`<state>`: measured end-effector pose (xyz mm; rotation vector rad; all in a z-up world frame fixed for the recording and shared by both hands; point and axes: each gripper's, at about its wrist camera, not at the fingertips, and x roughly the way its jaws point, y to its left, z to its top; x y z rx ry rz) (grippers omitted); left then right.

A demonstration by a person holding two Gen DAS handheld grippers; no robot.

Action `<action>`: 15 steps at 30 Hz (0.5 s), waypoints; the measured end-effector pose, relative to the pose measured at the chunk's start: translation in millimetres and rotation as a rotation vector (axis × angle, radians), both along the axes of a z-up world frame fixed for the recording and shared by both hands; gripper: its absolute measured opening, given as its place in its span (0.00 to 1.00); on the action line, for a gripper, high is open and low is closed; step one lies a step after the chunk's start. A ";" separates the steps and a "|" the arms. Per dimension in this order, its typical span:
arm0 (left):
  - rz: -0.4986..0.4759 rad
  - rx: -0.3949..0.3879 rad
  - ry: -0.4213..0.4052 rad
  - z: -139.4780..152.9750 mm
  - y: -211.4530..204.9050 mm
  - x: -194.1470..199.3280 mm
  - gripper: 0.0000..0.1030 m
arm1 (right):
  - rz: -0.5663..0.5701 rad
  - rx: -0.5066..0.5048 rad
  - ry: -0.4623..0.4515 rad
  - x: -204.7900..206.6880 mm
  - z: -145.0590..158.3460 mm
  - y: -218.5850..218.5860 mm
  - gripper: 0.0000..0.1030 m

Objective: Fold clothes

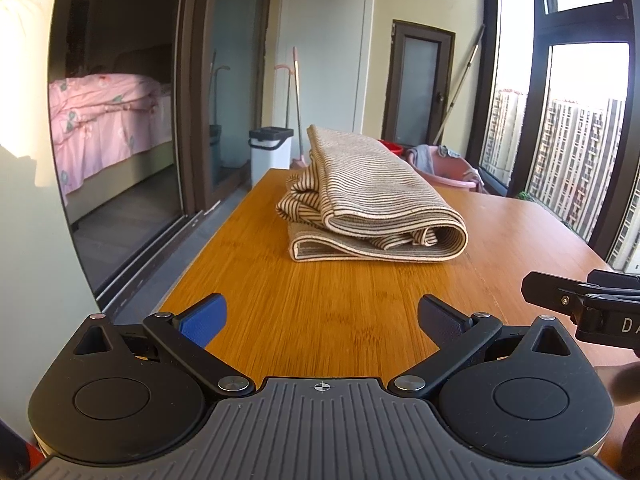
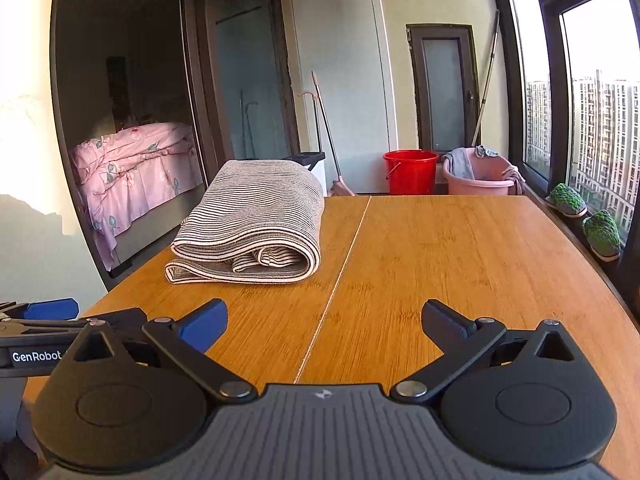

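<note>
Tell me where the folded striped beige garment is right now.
The folded striped beige garment lies on the wooden table, left of its centre seam in the right wrist view, ahead of both open grippers, untouched.

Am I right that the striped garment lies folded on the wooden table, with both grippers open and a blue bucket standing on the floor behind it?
Not quite: the bucket is red, not blue, as the right wrist view shows. The rest holds: the striped garment lies folded on the wooden table, and the left gripper and right gripper are both open.

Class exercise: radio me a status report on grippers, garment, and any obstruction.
Left gripper open, empty. Right gripper open, empty. Striped garment lies folded on wooden table, untouched. Nothing between grippers and garment.
</note>
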<state>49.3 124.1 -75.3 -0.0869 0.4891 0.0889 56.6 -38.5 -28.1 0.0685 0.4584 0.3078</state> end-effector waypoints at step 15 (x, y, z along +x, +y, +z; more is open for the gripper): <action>0.003 -0.010 0.022 -1.0 1.0 2.6 1.00 | -0.012 -0.005 0.003 -0.6 -0.6 -0.6 1.00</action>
